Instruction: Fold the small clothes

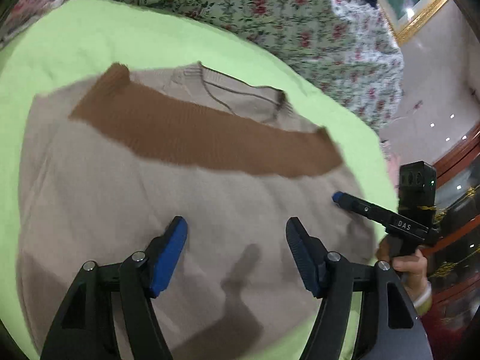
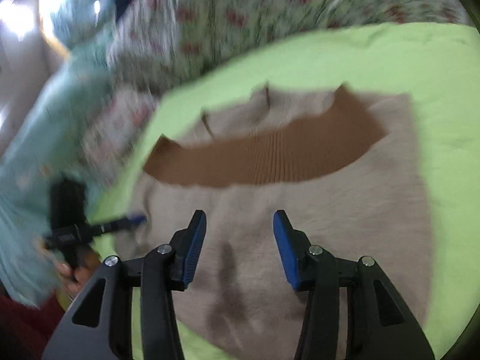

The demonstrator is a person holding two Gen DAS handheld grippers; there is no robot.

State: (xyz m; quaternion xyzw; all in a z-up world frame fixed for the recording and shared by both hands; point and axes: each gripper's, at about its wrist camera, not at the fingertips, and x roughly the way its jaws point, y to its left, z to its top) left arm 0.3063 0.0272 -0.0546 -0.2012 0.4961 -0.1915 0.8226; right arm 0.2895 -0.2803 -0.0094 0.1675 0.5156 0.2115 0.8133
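Knitwear lies spread in the middle of both views: a beige sweater point(image 1: 186, 210) flat on a light green sheet point(image 1: 90, 36), with its brown ribbed hem band point(image 1: 204, 138) folded up so that it crosses the garment as a wide stripe just below the neckline point(image 1: 192, 73). The lower part of the sweater is nearest the cameras, the collar farthest away. Beyond the green sheet a floral bedcover point(image 1: 270, 9) runs along the far edge.

The left tongs point(image 1: 237, 240) hang above the beige cloth with their blue pads point(image 1: 171, 252) spread wide apart and nothing between them; a dark shadow of them falls on the knit below. Seen from the left wrist camera, the right tongs point(image 1: 339, 197) reach in from the right side, their blue tip over the right edge of the sweater, the person's hand point(image 1: 411, 273) gripping the black handle.

From the right wrist camera, which is blurred, the right tongs point(image 2: 240, 240) are likewise wide open and empty over the beige sweater point(image 2: 330, 210), with the brown band point(image 2: 270, 156) ahead of them. The left tongs point(image 2: 136, 219) show at the left edge of the cloth as a smeared black bar with a blue tip. The green sheet point(image 2: 375, 57) surrounds the garment on the far and right sides.
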